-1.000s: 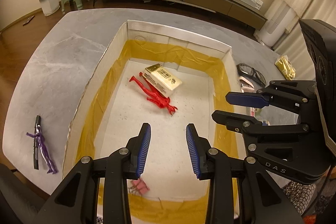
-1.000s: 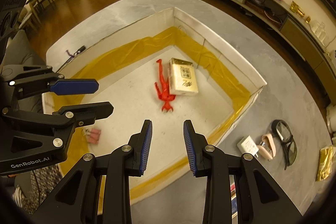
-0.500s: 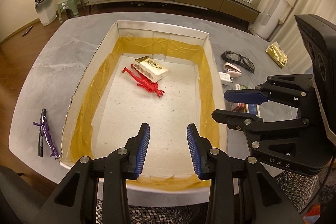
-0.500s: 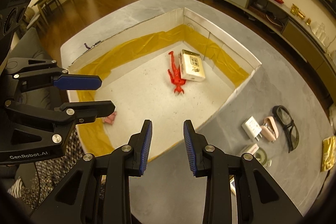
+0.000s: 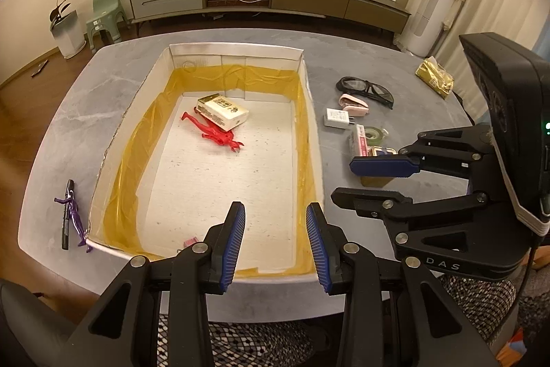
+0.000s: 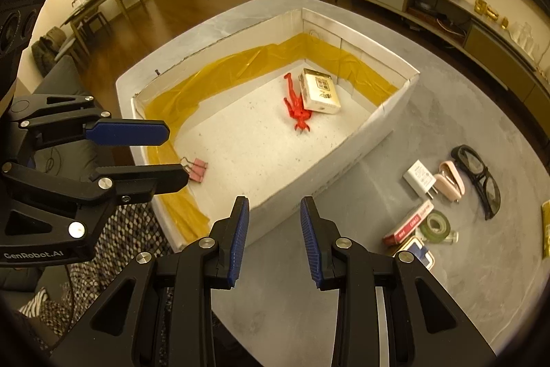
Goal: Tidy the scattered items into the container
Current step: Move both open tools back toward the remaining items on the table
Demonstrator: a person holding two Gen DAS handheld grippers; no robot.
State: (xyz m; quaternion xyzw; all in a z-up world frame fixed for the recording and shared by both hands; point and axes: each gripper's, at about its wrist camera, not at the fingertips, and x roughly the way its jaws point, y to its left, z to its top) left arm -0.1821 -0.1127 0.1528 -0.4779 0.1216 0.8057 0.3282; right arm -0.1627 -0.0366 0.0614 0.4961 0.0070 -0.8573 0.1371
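The white box [image 5: 311, 133] sits mid-table [image 5: 103, 98], holding a cream packet [image 5: 223, 112], red figure [image 5: 215, 133] and pink binder clip [image 6: 198, 170]. Goggles [image 6: 477, 177], charger [image 6: 421, 177] and tape [image 6: 436, 225] lie right; a purple figure [image 5: 74, 217] lies left. Left gripper [image 5: 275, 241] and right gripper [image 6: 274, 241] hover near, both agape and empty.

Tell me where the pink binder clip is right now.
The pink binder clip lies inside the box, on its floor near the corner closest to the person, just beyond the left gripper in the right wrist view.

red figure [image 6: 295, 105] and cream box [image 6: 319, 90] touch inside the white container [image 6: 343, 140]; right tool [image 6: 274, 239] gapes empty.
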